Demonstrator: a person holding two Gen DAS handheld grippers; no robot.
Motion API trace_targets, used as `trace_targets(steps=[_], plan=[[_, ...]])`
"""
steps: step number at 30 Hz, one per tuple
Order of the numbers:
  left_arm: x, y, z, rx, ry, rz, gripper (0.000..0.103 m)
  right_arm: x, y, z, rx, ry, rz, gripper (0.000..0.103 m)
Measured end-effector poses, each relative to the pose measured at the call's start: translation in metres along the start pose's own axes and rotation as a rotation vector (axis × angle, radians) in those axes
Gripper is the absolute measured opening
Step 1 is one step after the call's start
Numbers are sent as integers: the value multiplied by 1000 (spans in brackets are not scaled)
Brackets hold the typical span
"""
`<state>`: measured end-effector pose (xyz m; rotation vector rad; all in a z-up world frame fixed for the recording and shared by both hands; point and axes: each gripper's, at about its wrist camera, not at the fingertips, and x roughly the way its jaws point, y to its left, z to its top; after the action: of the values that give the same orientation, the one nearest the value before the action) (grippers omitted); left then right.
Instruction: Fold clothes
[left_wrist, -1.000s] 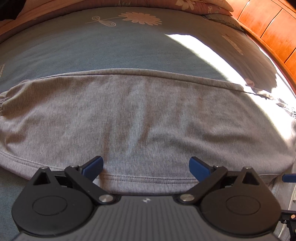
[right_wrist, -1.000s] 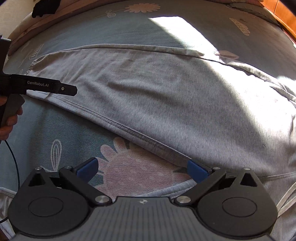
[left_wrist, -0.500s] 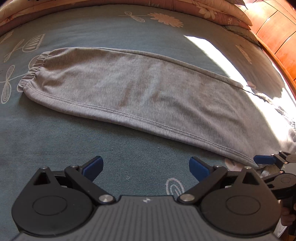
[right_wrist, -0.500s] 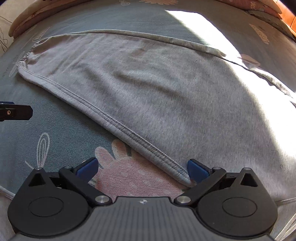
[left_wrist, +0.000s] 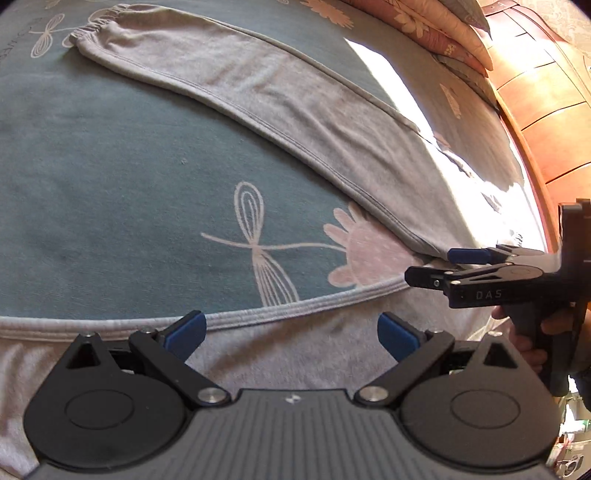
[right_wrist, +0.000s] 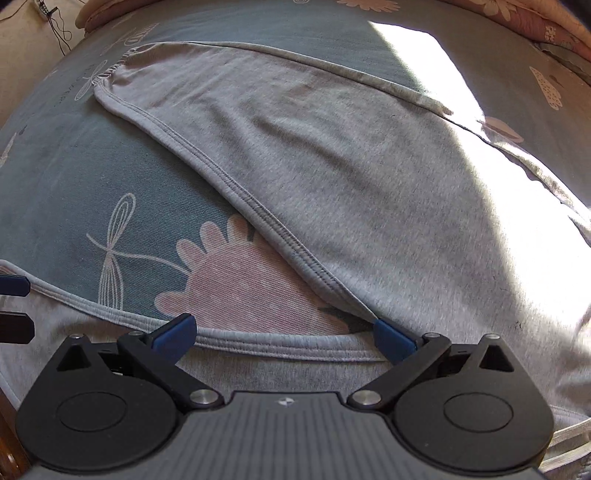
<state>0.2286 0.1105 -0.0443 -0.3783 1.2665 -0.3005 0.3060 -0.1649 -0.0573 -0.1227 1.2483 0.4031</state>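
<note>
Grey sweatpants lie spread on a blue-green bedspread. The far leg (left_wrist: 280, 92) runs diagonally to an elastic cuff (left_wrist: 96, 29) at top left; it also shows in the right wrist view (right_wrist: 351, 166). The near leg (left_wrist: 295, 343) lies under both grippers, its seamed edge (right_wrist: 277, 347) just past the fingertips. My left gripper (left_wrist: 291, 328) is open and empty above the near leg. My right gripper (right_wrist: 282, 334) is open and empty over the crotch, where both legs meet; it shows from the side in the left wrist view (left_wrist: 436, 266).
The bedspread (left_wrist: 110, 203) has white dragonfly and pink flower prints. A wooden headboard (left_wrist: 546, 110) stands at the right, with pillows (left_wrist: 443, 29) at the top right. A bright sun patch (right_wrist: 461, 110) falls across the pants. A wall with cables (right_wrist: 37, 29) is at the far left.
Both grippers have pulled back toward the near leg; the far leg now looks farther off. The left gripper swung right, bringing the right gripper into its view. Both stay open.
</note>
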Motion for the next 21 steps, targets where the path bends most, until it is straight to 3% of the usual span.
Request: trace_targets(steps=[6, 9, 11, 13, 16, 21], plan=[[35, 9, -7, -6, 26, -106, 99, 4, 11, -13, -11, 34, -9, 103], [42, 20, -7, 5, 30, -124, 98, 7, 25, -16, -24, 48, -7, 103], [35, 25, -5, 8, 9, -108, 98, 6, 35, -17, -38, 57, -5, 103], [25, 37, -5, 3, -7, -42, 98, 4, 47, -16, -60, 65, 8, 103], [3, 60, -9, -63, -50, 2, 98, 3, 64, -12, -88, 65, 21, 103], [-21, 91, -30, -126, -49, 27, 98, 9, 101, -5, -124, 77, 55, 103]])
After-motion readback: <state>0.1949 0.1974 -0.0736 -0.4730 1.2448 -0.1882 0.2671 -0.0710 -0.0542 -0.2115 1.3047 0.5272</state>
